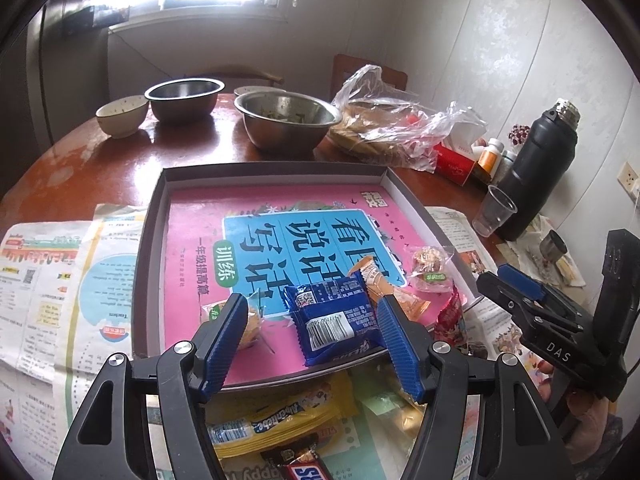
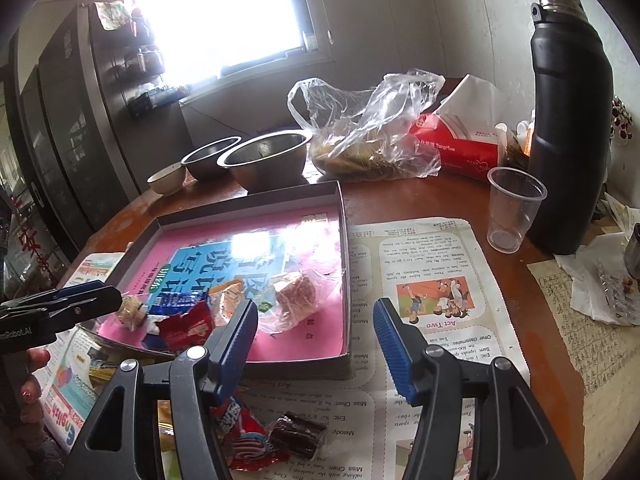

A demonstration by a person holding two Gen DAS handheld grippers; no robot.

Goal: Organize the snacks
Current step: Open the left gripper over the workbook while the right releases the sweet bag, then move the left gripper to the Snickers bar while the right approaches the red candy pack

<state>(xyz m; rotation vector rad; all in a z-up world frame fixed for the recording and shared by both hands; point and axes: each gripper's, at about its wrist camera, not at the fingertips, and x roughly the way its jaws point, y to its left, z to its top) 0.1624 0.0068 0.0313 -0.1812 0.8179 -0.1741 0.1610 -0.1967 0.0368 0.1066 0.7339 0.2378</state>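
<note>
1. Blue-padded and standing apart, the jaws of our left gripper (image 1: 310, 340) are hovering, in the left wrist view, over the near edge of the shallow grey box (image 1: 154, 240). Nothing is being pressed between them.
2. We are seeing the blue wafer packet (image 1: 334, 320) lying between those pads, flat on the pink book cover lining the box; we cannot tell whether the right pad is touching it.
3. Around it, an orange packet (image 1: 378, 280), a clear-wrapped pastry (image 1: 430, 268) and a round yellow snack (image 1: 250, 324) are sitting inside the box too, while a red packet (image 1: 450, 316) is lying at its right edge.
4. Below the box, on the newspaper (image 1: 60, 280), a yellow Alpenliebe bag (image 1: 276, 424) and a Snickers bar (image 1: 304, 470) are waiting outside.
5. Our right gripper (image 1: 520, 284) is showing at the right of this view.
6. In the right wrist view, we are holding the right gripper (image 2: 316, 344) with its jaws apart and empty, over the box's near right corner (image 2: 346, 280) and the newspaper.
7. A red wrapper (image 2: 244, 436) and a dark wrapped sweet (image 2: 298, 434) are lying on the paper beneath it, outside the box.
8. Farther back on the wooden table (image 2: 540, 320), a plastic cup (image 2: 512, 208) is standing beside a black flask (image 2: 570, 132).
</note>
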